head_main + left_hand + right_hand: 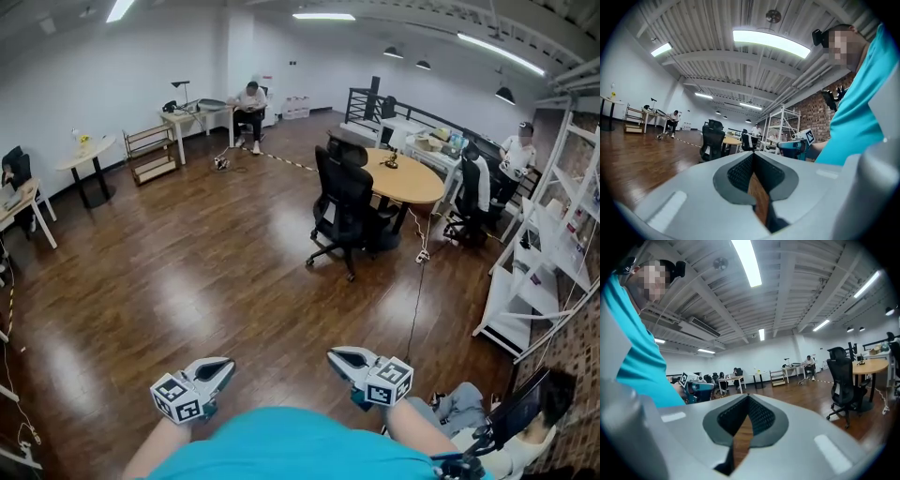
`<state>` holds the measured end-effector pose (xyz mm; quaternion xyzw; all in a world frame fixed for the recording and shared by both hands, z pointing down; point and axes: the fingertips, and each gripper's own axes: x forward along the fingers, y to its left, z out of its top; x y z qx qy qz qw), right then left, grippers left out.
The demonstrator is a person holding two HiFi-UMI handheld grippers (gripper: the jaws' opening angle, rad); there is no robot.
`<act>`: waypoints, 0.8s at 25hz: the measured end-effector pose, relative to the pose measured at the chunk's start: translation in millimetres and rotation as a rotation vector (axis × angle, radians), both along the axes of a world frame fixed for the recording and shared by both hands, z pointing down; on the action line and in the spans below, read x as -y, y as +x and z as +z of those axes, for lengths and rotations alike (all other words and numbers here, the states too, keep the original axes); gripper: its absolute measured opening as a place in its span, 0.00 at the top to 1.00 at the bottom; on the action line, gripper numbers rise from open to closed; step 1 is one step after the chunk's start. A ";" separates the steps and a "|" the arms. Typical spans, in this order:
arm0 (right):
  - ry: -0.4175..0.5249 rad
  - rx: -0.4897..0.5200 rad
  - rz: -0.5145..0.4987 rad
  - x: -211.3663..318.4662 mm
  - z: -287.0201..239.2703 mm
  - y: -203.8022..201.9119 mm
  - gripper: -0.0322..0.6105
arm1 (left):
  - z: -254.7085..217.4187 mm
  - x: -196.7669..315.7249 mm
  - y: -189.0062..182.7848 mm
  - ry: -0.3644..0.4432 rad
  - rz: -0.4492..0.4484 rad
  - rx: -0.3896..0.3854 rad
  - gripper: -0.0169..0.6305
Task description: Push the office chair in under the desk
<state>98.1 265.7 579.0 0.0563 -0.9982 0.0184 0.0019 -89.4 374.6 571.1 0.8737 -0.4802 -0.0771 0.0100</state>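
The black office chair [343, 208] stands on the wood floor, pulled back from the round wooden desk [410, 180] at the middle right of the head view. It is far ahead of both grippers. My left gripper [223, 366] and right gripper [336, 355] are held low and close to my body, side by side, both shut and empty. In the left gripper view, past the shut left gripper [753, 157], the chair [712, 141] and desk [732, 140] are small and distant. In the right gripper view, the chair [843, 377] stands at the right by the desk [870, 365], beyond the right gripper [747, 401].
A second black chair [472, 199] sits at the desk's far side near a person [517, 150]. White shelving [536, 274] lines the right wall. Someone sits on the floor at bottom right [525, 422]. A cable [416, 291] runs across the floor. Small tables [89, 155] stand left.
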 end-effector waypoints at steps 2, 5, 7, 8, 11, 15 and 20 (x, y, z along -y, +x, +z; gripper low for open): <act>0.007 -0.008 -0.006 -3.8 -2.6 -6.1 0.95 | -4.4 -5.1 -3.6 0.010 -0.006 0.007 0.93; 0.017 -0.015 -0.024 -11.0 -7.2 -11.8 0.95 | -9.4 -11.0 -3.2 0.016 -0.007 0.034 0.93; 0.013 -0.017 -0.031 -13.6 -7.3 -10.8 0.95 | -10.1 -14.1 -1.1 0.014 -0.011 0.026 0.93; 0.012 -0.019 -0.032 -14.7 -6.0 -9.9 0.95 | -10.5 -15.8 -0.7 0.017 -0.013 0.027 0.93; 0.024 -0.032 -0.036 -17.2 -1.1 -9.8 0.95 | -10.0 -19.0 -4.8 0.025 -0.020 0.032 0.93; 0.013 -0.027 -0.035 -13.2 1.4 -8.6 0.95 | -9.2 -15.9 -5.4 0.020 -0.023 0.013 0.93; 0.036 -0.051 -0.047 -17.3 2.0 -6.3 0.95 | -6.4 -16.8 -0.3 0.010 -0.019 0.012 0.93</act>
